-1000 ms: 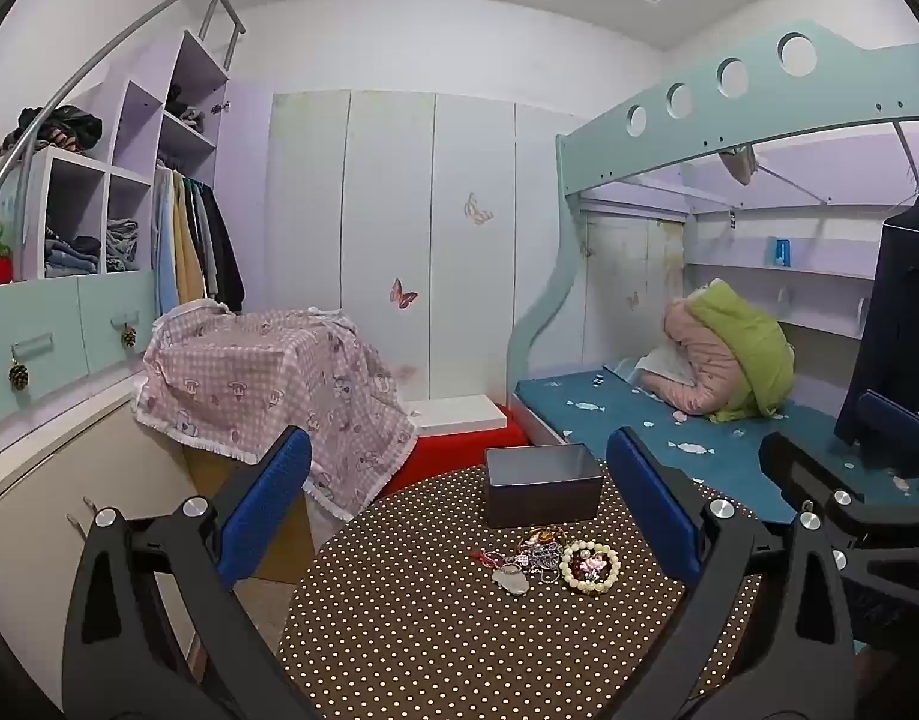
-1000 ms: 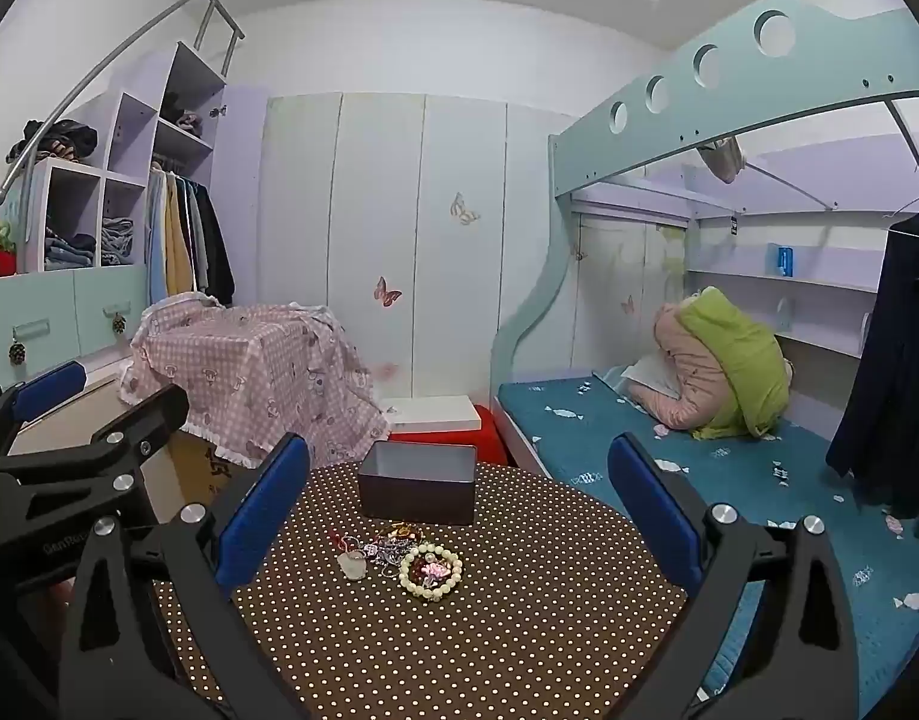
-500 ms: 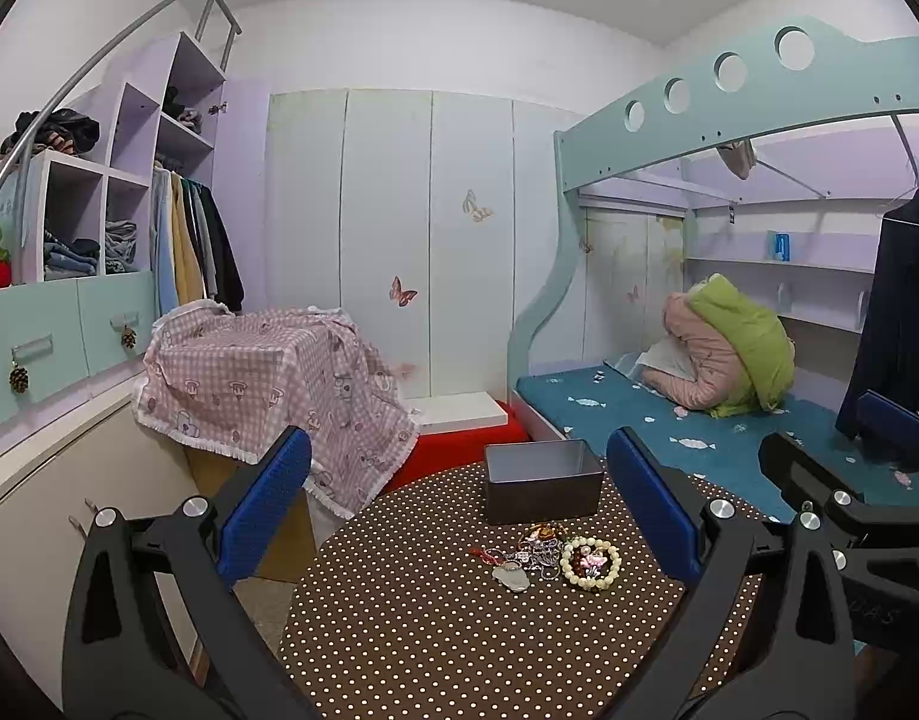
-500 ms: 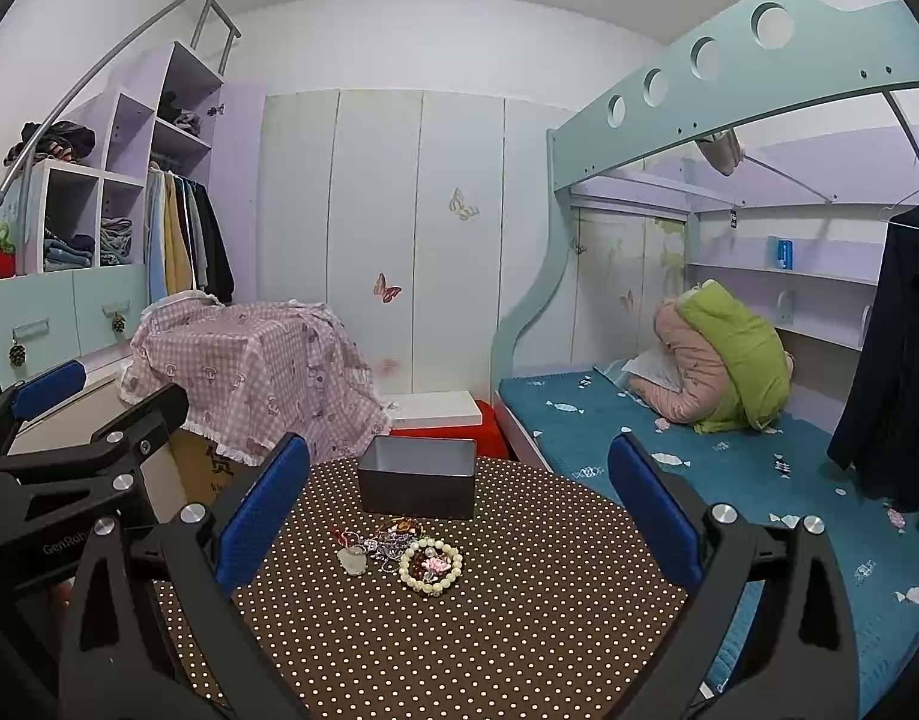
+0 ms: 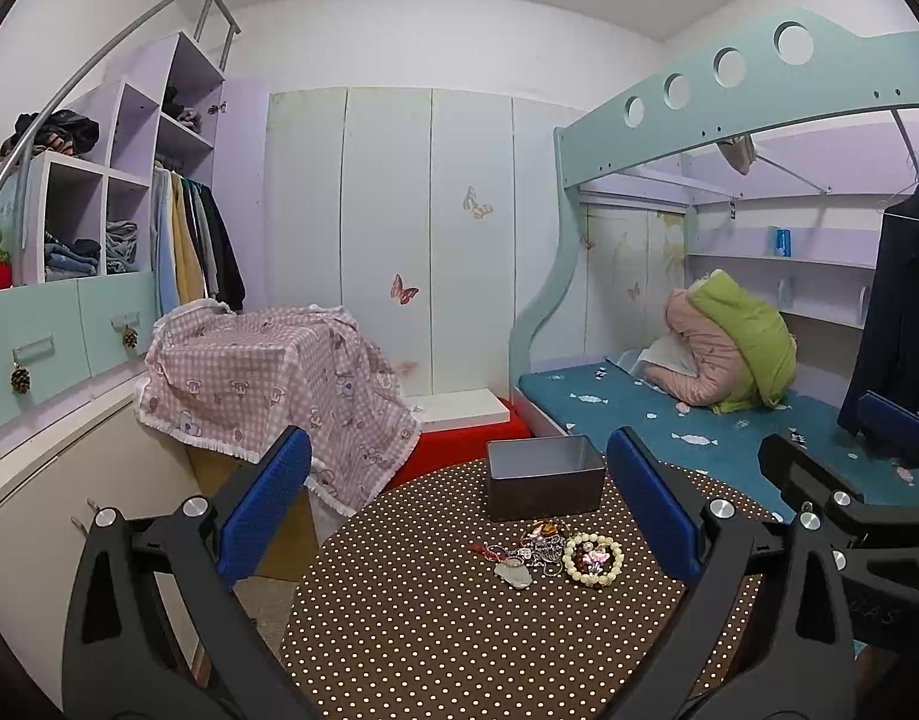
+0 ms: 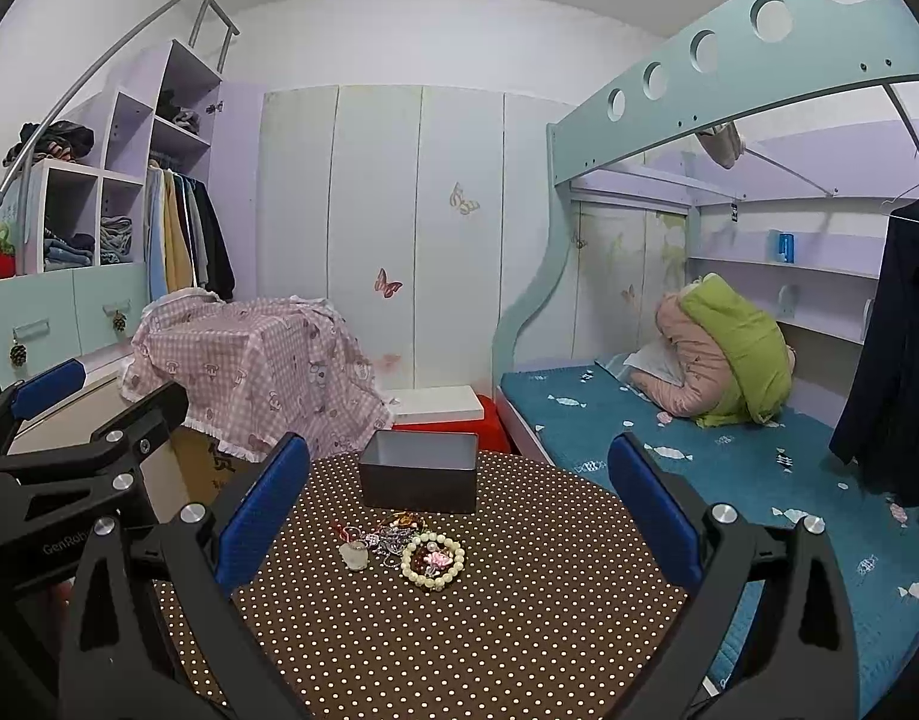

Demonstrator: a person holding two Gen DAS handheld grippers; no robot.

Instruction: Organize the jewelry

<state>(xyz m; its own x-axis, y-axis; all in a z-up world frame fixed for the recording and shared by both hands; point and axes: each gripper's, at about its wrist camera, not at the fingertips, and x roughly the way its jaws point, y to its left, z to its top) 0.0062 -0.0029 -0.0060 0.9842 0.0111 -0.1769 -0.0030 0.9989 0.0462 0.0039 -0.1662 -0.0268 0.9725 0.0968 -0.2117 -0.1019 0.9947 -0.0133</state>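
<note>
The small heap of mixed jewelry (image 6: 399, 546) lay just before the open dark-grey rectangular box (image 6: 419, 479), straight ahead of the right gripper (image 6: 458, 516), whose blue-padded fingers (image 6: 261, 510) stood released and empty, like the left gripper (image 5: 459, 516).

A child's bedroom: bunk bed (image 5: 669, 120), butterfly-stickered wardrobe (image 5: 411, 228), hanging clothes (image 5: 189, 240) and a polka-dot table (image 5: 435, 630).

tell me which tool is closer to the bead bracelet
Neither clearly. The bead bracelet sits about centered ahead of the right tool, and right of center ahead of the left tool. Both are open, hanging short of it.
</note>
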